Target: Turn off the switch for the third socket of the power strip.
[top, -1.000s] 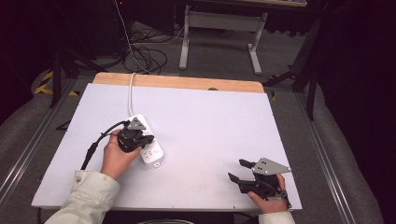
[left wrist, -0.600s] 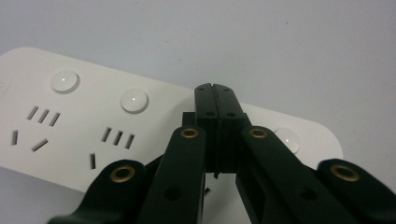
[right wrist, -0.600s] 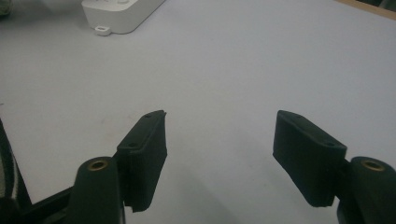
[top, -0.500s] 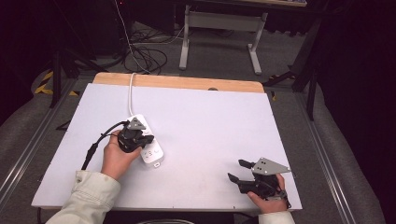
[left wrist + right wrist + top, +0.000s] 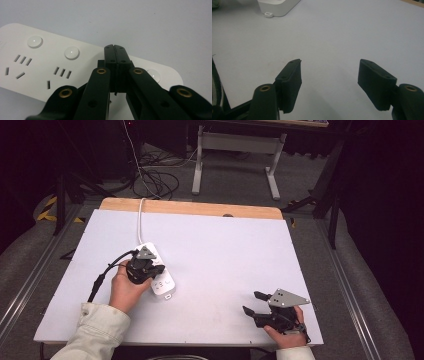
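I work over the white table (image 5: 225,250), which takes most of the high view, with a wooden strip along its far edge. On its left half lies the white power strip (image 5: 161,279), flat, its socket face up, and its white cable (image 5: 140,217) runs away over the far edge. My left gripper (image 5: 145,270) is right above the strip; in the left gripper view the two jaws are pressed together with nothing between them, and their tips stand over the strip's face near a round button (image 5: 72,52). I cannot tell if they touch it. My right gripper (image 5: 252,302) waits near the front right corner, well apart from the strip, with its jaws wide apart over bare table. I judge the strip to be a hard plastic body, rigid, rather light and smooth, so it may slide if pushed from one side. I would take it across its narrow width, on the long side walls. The cable is stiff enough to pull it back.
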Demonstrator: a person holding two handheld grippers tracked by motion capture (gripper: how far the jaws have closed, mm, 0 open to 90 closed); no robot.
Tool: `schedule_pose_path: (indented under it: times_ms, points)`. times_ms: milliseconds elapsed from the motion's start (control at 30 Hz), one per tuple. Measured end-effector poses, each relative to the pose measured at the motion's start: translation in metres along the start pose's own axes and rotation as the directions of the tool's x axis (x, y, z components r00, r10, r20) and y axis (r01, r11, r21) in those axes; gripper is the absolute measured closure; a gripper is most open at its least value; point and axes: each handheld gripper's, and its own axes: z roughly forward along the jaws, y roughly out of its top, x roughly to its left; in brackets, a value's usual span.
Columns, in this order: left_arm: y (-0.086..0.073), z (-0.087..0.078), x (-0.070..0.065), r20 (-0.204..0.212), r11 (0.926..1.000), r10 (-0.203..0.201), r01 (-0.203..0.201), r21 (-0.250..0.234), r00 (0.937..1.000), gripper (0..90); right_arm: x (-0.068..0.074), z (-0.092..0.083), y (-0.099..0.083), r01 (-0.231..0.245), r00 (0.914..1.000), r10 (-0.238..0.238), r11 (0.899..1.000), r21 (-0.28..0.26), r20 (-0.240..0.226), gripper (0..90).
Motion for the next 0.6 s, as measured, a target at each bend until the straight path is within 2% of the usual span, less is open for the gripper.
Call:
schedule_pose_path:
  times_ms: [67, 367, 400, 433, 467, 533, 600]
  points:
    - [0.0, 0.0, 0.002, 0.017, 0.9998, -0.017, 0.017, 0.0, 0.9997, 90.0, 0.0, 0.0, 0.0, -0.002, 1.0, 0.002, 1.0, 0.002, -0.001, 35.4]
    - [0.002, 0.004, 0.0, 0.02, 0.9995, -0.03, 0.03, -0.007, 0.9994, 90.0, 0.0, 0.001, 0.0, 0.005, 1.0, -0.005, 1.0, 0.005, -0.003, 35.5]
    - [0.002, 0.002, -0.002, 0.007, 0.9993, -0.015, 0.016, -0.034, 0.9999, 90.0, 0.0, 0.0, 0.0, 0.005, 1.0, -0.005, 1.0, 0.005, -0.002, 35.5]
    - [0.002, 0.002, -0.002, 0.007, 0.9993, -0.015, 0.016, -0.034, 0.9999, 90.0, 0.0, 0.001, 0.0, 0.004, 1.0, -0.004, 1.0, 0.004, -0.003, 35.5]
    - [0.003, 0.001, -0.004, -0.016, 0.9996, -0.011, 0.011, -0.027, 0.9998, 90.0, 0.0, 0.001, 0.0, 0.004, 1.0, -0.004, 1.0, 0.004, -0.003, 35.5]
    - [0.006, -0.007, -0.006, -0.015, 0.998, -0.008, 0.007, -0.063, 0.9999, 90.0, -0.001, 0.001, -0.001, 0.003, 1.0, -0.003, 1.0, 0.004, -0.005, 35.5]
    - [0.008, -0.011, -0.006, -0.012, 0.9973, -0.002, 0.001, -0.074, 0.9999, 90.0, -0.001, 0.001, -0.001, 0.003, 1.0, -0.003, 1.0, 0.004, -0.005, 35.6]
